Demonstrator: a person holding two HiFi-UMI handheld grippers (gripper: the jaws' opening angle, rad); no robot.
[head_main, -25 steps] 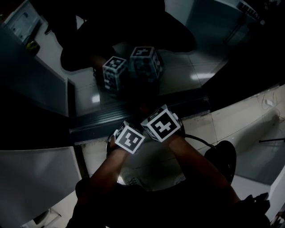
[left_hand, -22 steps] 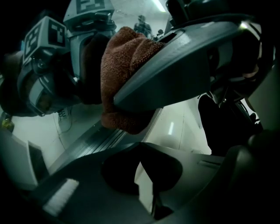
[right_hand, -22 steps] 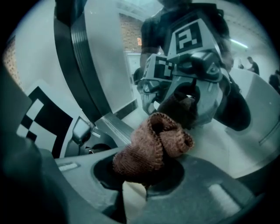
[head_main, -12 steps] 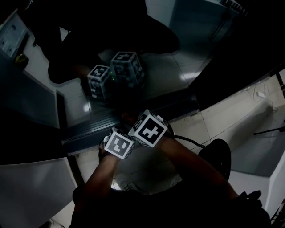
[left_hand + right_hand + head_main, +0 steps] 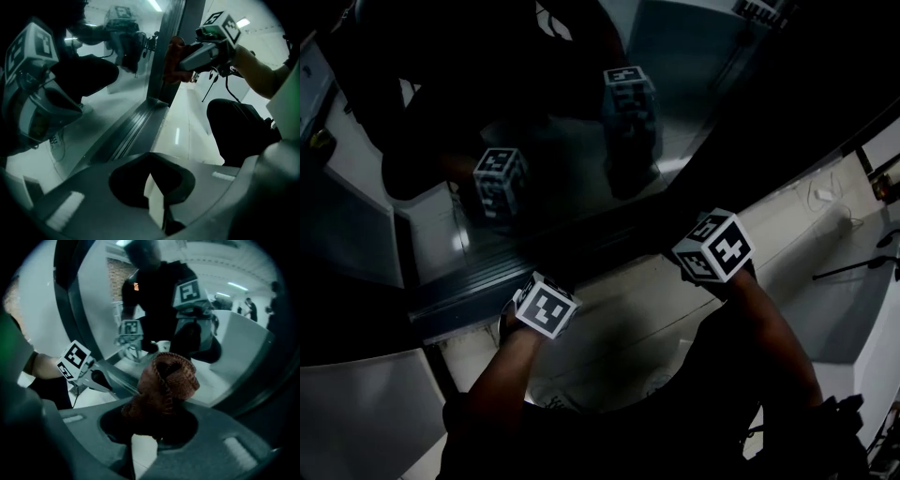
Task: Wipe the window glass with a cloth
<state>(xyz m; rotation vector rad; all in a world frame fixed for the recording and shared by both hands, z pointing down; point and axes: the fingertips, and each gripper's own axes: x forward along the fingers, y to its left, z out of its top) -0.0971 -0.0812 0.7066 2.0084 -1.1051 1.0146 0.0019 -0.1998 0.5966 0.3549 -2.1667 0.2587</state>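
**Around the window glass (image 5: 553,178)**

The track (image 5: 469,281) runs along the foot of the window glass, with the floor (image 5: 619,309) on the near side of it. The left gripper (image 5: 157,206) sits low, just before the track, its jaws together with nothing between them. The right gripper (image 5: 150,432) is to its right and higher up the glass, beside the upright frame post (image 5: 190,18). The cloth (image 5: 164,380) sits in its jaws, between gripper and glass; contact cannot be told.

Cloth (image 5: 164,380), in right gripper (image 5: 149,430) jaws: rust-brown, knitted weave. Marker cubes (image 5: 546,305): white with black square patterns. Left gripper (image 5: 157,199) shell: grey. Window frame (image 5: 136,126) ahead of it: dark grey, grooved. Floor (image 5: 187,126): pale.
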